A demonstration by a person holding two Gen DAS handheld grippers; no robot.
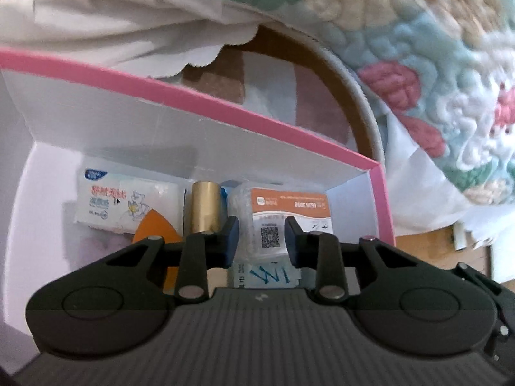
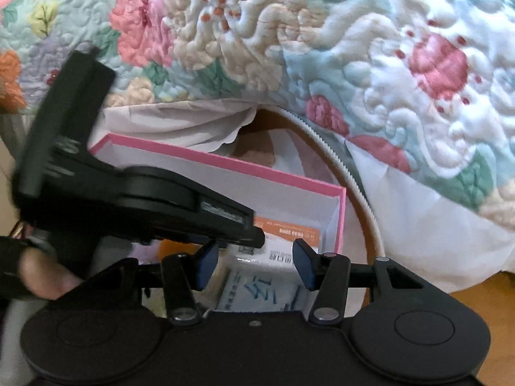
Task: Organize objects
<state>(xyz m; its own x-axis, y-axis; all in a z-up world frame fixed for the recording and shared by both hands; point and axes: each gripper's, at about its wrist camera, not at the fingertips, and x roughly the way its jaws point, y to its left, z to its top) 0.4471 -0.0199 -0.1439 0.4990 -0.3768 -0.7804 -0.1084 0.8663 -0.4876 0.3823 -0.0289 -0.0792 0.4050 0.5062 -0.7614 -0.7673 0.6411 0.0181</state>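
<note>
While you lean over the pink-rimmed box (image 1: 199, 103), your left gripper (image 1: 261, 238) hangs inside it with its jaws nearly together and nothing pinched between them. To its left lies a tissue packet (image 1: 125, 202), just left of the fingers a gold cylinder (image 1: 205, 207), and straight ahead an orange-labelled packet (image 1: 283, 212). Your right gripper (image 2: 254, 265) stands partly open and empty above a blue-lettered clear pouch (image 2: 257, 289); the floral quilt (image 2: 370, 58) lies beyond.
</note>
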